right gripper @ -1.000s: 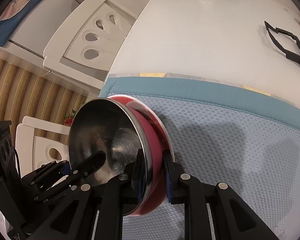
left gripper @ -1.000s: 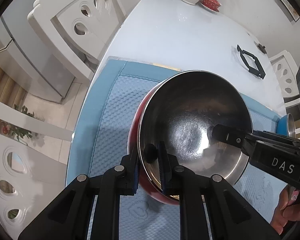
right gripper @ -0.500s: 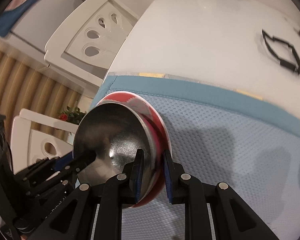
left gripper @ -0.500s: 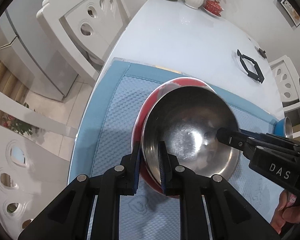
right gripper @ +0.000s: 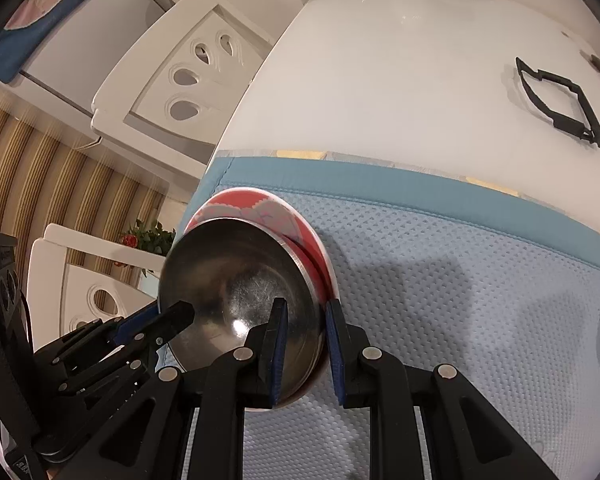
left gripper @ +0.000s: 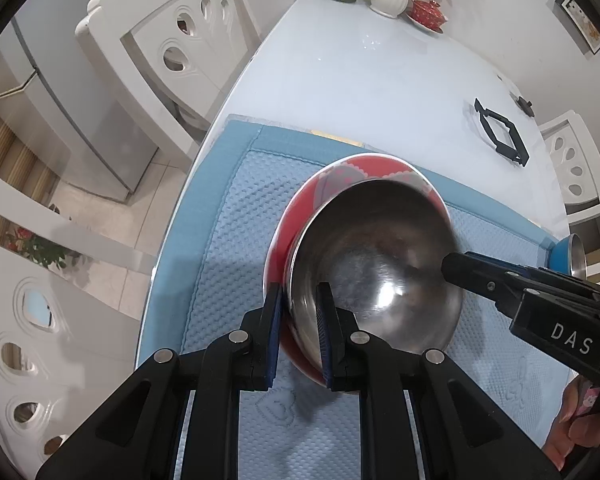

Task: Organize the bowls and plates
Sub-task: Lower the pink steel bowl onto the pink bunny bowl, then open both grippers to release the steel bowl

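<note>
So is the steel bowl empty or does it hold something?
Empty: the steel bowl shows only bare, shiny metal inside, seen from both wrist views.

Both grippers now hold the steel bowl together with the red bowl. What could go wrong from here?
The steel bowl sits tilted inside the red bowl, so it could slide out if either grip loosens. The left gripper and right gripper clamp both rims together; uneven pulling may twist the pair. They sit near the mat's edge.

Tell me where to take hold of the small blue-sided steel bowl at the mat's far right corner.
Grip the small blue-sided steel bowl by its thin rim, one tong finger inside, one against the blue wall, coming from above on the right tongs' side. It lies at the blue quilted mat's right corner, cut off by other things, so its pose is unclear. Both tongs are clamped on the nested steel bowl and red plate.
</note>
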Demonstrator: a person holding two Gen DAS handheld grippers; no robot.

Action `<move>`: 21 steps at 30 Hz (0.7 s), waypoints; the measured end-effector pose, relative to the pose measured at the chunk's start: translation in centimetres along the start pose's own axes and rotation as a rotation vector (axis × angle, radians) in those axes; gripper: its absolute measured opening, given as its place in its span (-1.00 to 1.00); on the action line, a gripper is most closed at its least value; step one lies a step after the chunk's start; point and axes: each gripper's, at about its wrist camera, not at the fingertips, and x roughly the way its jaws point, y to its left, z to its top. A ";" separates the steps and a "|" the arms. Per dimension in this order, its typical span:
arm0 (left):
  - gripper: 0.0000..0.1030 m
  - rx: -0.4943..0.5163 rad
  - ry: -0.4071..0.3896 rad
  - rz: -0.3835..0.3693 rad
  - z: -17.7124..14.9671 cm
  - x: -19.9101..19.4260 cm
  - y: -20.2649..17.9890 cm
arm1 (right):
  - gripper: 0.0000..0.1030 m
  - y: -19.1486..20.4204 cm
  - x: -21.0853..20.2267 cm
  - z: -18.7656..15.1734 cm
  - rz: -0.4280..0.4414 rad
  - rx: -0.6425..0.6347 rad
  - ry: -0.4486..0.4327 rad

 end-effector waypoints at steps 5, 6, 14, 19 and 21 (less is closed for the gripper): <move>-0.71 0.001 0.003 -0.006 0.0 0.1 0.2 | -0.66 0.1 -0.1 0.0 0.000 -0.002 0.002; -0.71 0.000 0.005 -0.007 0.0 0.1 0.2 | -0.66 0.0 -0.2 0.0 0.001 0.000 0.000; -0.71 0.000 -0.009 0.012 -0.3 -1.3 -0.1 | -0.65 -0.1 -1.2 -0.3 0.010 0.012 -0.007; -0.56 0.001 -0.030 0.028 -0.9 -3.0 -0.5 | -0.48 0.3 -2.8 -1.0 0.032 0.009 -0.020; -0.52 0.004 -0.043 0.030 -1.3 -3.9 -0.9 | -0.29 0.5 -3.5 -1.4 0.040 0.002 -0.026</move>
